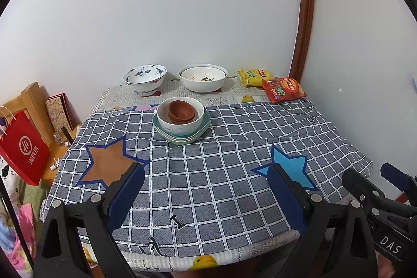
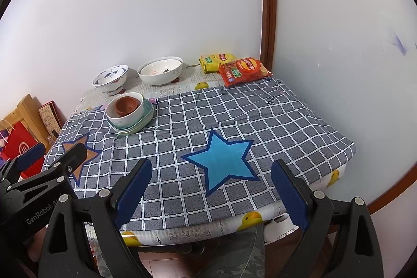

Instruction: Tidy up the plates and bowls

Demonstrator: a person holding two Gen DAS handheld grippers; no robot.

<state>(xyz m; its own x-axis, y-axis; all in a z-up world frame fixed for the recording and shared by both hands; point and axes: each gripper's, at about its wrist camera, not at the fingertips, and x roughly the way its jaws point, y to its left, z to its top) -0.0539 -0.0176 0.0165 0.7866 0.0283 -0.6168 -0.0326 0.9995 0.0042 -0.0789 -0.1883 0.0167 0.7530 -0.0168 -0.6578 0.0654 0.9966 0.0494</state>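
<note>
A stack stands mid-table: brown bowls [image 1: 181, 111] [image 2: 127, 105] nested in a white bowl [image 1: 179, 119] [image 2: 125, 116], on pale green square plates [image 1: 182, 135] [image 2: 133, 128]. Behind it, near the wall, are a blue-patterned white bowl [image 1: 145, 79] [image 2: 110, 78] and a large white bowl [image 1: 202, 78] [image 2: 160, 70]. My left gripper [image 1: 207, 177] hangs open over the near part of the checked cloth, nothing between its fingers. My right gripper [image 2: 211, 175] is open too, above the blue star [image 2: 221, 160], empty. Each gripper shows at the edge of the other's view.
Yellow [image 1: 254, 76] and red [image 1: 284, 90] snack bags lie at the far right corner by the wall. An orange star [image 1: 108, 163] marks the cloth at the left. A red paper bag [image 1: 24, 149] and a wooden chair [image 1: 31, 100] stand left of the table.
</note>
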